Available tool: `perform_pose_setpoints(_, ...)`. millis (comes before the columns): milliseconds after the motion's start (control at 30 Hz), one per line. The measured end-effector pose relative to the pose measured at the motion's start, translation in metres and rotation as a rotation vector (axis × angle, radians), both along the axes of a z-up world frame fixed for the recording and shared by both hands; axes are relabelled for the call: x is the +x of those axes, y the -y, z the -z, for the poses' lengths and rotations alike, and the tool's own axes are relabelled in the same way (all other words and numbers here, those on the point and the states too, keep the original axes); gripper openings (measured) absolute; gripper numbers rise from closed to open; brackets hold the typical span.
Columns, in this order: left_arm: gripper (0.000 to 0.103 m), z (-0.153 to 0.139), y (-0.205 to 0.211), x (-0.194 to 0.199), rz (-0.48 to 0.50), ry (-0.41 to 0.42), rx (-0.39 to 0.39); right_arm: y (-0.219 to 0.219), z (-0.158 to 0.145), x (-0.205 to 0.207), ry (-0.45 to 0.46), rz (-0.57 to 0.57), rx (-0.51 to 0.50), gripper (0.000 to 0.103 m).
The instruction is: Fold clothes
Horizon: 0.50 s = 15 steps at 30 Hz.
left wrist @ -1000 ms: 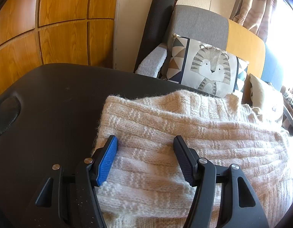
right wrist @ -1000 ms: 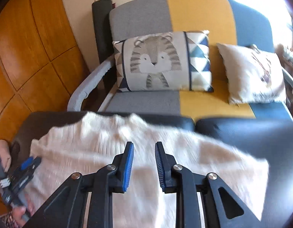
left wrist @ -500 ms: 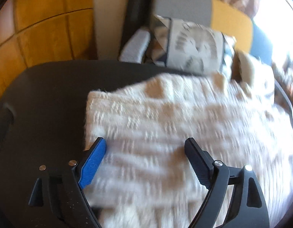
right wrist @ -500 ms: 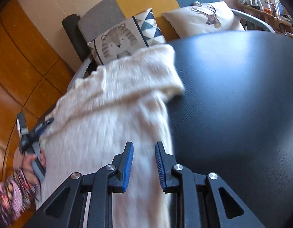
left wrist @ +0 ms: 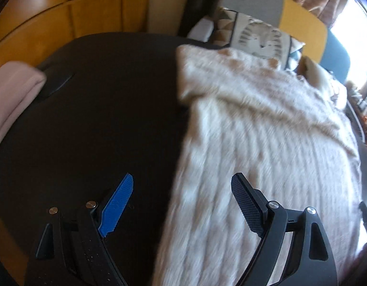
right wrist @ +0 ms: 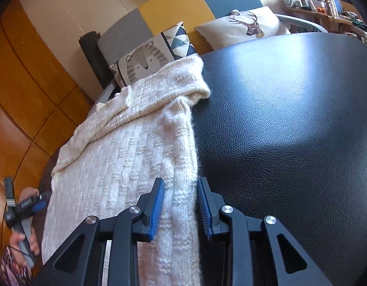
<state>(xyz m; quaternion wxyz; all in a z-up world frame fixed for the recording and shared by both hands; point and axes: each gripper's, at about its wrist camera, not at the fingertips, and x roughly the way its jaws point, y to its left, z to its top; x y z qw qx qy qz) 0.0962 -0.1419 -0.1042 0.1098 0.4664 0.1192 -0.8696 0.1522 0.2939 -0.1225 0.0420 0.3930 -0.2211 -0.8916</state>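
A cream knit sweater lies spread on the black leather table, with a sleeve folded across its far end. My left gripper is wide open and straddles the sweater's left edge: the blue pad is over bare table, the dark pad over the knit. It also shows in the right wrist view as the left gripper, held in a person's hand. My right gripper is at the sweater's right edge. Its jaws are opening, with a strip of knit between them and no pad pressing on it.
A folded pale pink cloth lies on the table's far left. Behind the table stands a grey, yellow and blue sofa with a tiger cushion and a deer cushion. Wooden panelling is on the left, a cluttered shelf far right.
My left gripper slid left off the sweater to its left edge and spread wider. My right gripper swung from the sweater's middle to its right edge, and its jaws parted a little.
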Motion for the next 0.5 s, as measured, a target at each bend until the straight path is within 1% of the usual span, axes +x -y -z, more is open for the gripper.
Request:
perform_pose_setpoints(67, 0.087, 0.006, -0.002, 0.013, -0.015, 0.016, -0.018, 0.001, -0.002, 0.001, 0.014, -0.021, 0.008, 0.029)
perform_pose_setpoints(133, 0.087, 0.006, -0.01, 0.024, 0.01, -0.004, -0.09, 0.001, -0.003, 0.002, 0.029, -0.04, 0.003, 0.029)
perform_pose_setpoints(200, 0.087, 0.007, -0.015, 0.034, 0.035, -0.011, -0.118, -0.002, -0.003, 0.004, 0.042, -0.053, -0.015, 0.029)
perform_pose_setpoints(367, 0.087, 0.006, -0.012, 0.053, 0.047, -0.017, -0.102, -0.009, 0.0, 0.017, 0.061, -0.058, -0.092, 0.029)
perform_pose_setpoints(500, 0.087, 0.006, -0.009, 0.055, 0.051, -0.01, -0.094, -0.013, 0.001, 0.026, 0.069, -0.075, -0.137, 0.029)
